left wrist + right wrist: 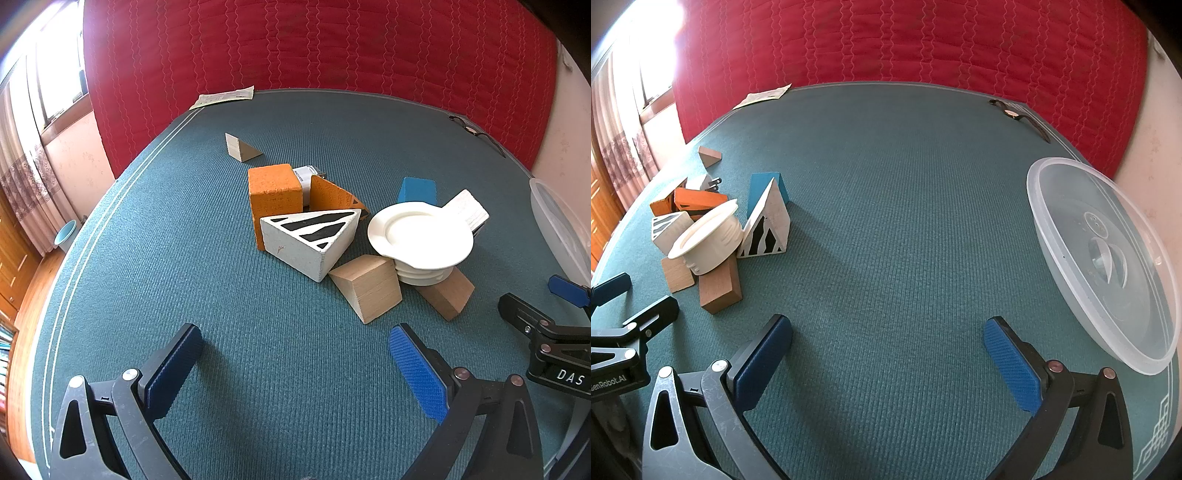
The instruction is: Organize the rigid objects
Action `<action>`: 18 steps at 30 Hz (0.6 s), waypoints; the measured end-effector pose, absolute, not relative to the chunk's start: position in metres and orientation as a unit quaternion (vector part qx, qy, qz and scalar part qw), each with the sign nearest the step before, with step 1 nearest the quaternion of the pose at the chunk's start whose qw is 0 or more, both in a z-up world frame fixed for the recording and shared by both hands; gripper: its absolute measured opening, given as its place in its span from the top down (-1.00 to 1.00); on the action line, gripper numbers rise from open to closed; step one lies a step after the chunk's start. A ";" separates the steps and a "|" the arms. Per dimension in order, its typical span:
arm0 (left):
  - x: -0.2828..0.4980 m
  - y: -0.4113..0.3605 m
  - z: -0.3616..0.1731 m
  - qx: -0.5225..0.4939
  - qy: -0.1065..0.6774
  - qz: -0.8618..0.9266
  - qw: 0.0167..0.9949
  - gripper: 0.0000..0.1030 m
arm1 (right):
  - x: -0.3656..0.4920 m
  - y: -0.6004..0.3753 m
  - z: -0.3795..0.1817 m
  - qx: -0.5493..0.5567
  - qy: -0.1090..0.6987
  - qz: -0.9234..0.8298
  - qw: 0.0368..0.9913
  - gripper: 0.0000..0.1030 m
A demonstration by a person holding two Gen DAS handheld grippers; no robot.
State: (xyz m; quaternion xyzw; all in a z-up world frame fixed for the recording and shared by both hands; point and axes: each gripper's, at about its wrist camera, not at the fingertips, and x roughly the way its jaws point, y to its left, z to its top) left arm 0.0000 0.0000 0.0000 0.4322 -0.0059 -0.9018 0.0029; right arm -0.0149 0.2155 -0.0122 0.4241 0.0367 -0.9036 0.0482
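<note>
Both grippers hang tilted down over a teal carpeted surface [229,302], and each has its jaws spread as wide as they go with nothing between them. The left gripper [295,365] faces a loose heap of blocks a little ahead of it. In that heap an orange cube [275,192] stands at the back, with an orange wedge [328,195] just to its right and a small white plug-like item [306,175] wedged behind the two. A white wedge with black stripes [314,240] lies in front of the cube, touching it. To the right, a white ribbed cup-shaped piece [421,232] lies tilted, its wide rim facing the camera, resting on a brown wooden block [448,295] and against a pale wooden block [369,286]. Behind it stand a blue block [417,190] and a second white striped wedge [467,208], whose stripes show only in the right wrist view. A small wooden triangle [242,147] sits alone, well apart, farther back. The right gripper [888,362] hovers over bare carpet, with the heap off to its left and a clear plastic lid [1108,258] lying near its right finger. A paper sheet [225,96] and a wristwatch [1015,112] lie at the far edge, below a red quilted backdrop [314,44].
</note>
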 end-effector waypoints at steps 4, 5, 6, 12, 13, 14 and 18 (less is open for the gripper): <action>0.000 0.000 0.000 0.432 -0.006 -0.902 0.003 -1.00 | -0.016 0.215 -0.011 0.424 0.037 -0.903 0.048 -1.00; 0.000 0.000 0.000 0.432 -0.006 -0.902 0.003 -1.00 | -0.016 0.215 -0.011 0.424 0.038 -0.903 0.048 -1.00; 0.000 0.000 0.000 0.432 -0.006 -0.902 0.003 -1.00 | -0.016 0.215 -0.011 0.424 0.038 -0.903 0.048 -1.00; 0.000 0.000 0.000 0.432 -0.006 -0.902 0.003 -1.00 | -0.016 0.216 -0.011 0.424 0.038 -0.903 0.048 -1.00; 0.000 0.000 0.000 0.432 -0.006 -0.902 0.003 -1.00 | -0.016 0.215 -0.011 0.424 0.038 -0.903 0.048 -1.00; 0.000 0.000 0.000 0.432 -0.006 -0.902 0.003 -1.00 | -0.016 0.215 -0.011 0.424 0.038 -0.903 0.048 -1.00; 0.000 0.000 0.000 0.432 -0.006 -0.902 0.003 -1.00 | -0.016 0.216 -0.011 0.424 0.038 -0.903 0.048 -1.00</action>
